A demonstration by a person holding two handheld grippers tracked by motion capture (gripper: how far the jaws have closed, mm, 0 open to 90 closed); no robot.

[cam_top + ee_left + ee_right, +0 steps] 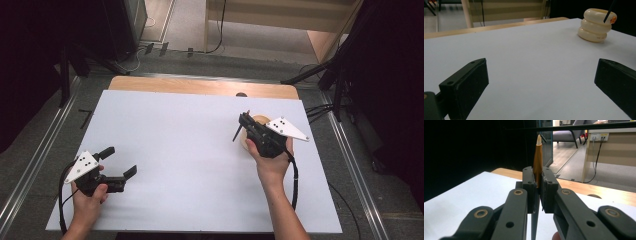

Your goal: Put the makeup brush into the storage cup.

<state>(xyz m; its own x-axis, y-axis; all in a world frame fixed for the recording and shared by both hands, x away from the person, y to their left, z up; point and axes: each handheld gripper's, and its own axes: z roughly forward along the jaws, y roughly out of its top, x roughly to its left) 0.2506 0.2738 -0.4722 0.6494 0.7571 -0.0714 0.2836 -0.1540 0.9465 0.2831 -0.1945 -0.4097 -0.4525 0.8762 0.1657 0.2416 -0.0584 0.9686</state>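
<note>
My right gripper (pixel 245 120) hovers over a cream ringed holder (pixel 260 120) on the right of the white table top (pixel 190 150). It is shut on a thin pen-like stick (pixel 537 157) with an orange-brown tapered end, a pale tip and a black shaft (pixel 236 133) that juts out to the lower left. The left gripper view has the holder (pixel 596 27) at the far right, with the black shaft (pixel 608 13) and an orange bit at its rim. My left gripper (pixel 120 161) rests at the near left, open, with only bare table between its pads (pixel 464 87).
A wooden strip (pixel 200 86) runs along the table's far edge, with a small dark hole (pixel 241 94) in it. Metal rails (pixel 35 160) border both sides. Dark stands and cables sit on the floor beyond the table's back and right.
</note>
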